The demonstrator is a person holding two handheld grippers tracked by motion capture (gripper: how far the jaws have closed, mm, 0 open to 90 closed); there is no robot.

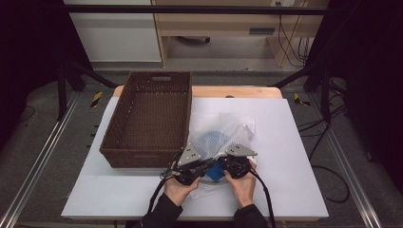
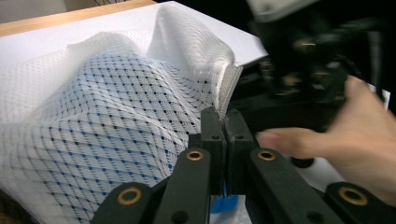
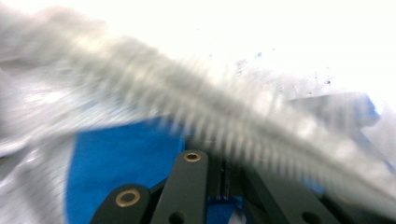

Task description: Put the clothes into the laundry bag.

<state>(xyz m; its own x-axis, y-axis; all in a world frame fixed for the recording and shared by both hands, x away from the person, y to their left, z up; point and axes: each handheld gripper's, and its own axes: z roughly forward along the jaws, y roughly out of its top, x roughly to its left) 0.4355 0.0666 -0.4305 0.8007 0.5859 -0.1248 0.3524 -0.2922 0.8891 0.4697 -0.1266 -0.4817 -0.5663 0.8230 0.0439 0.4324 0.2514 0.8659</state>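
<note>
Both grippers sit at the near edge of the white mesh bag, which lies on the white table just to the right of the wicker basket. The left gripper has its jaws pinched together on the bag's hem; from its own camera the black fingers meet tight right where the folded rim of the mesh comes down. That looks like an anchor hold, keeping one side of the mouth fixed.

The right gripper comes in just beside it, against the same edge. Its jaws look narrow too, drawn together, with the mesh rim blurring across in front of them, but I cannot tell whether they actually bite the fabric or the blue cloth beneath.

Two grips on opposite lips of the opening: my guess is they mean to spread the mouth or lift the bag by it.

Inside the bag there is something blue, showing through the weave as a rounded bulge and poking out at the opening near the grippers. The basket, left of the bag, holds nothing that I can make out.
</note>
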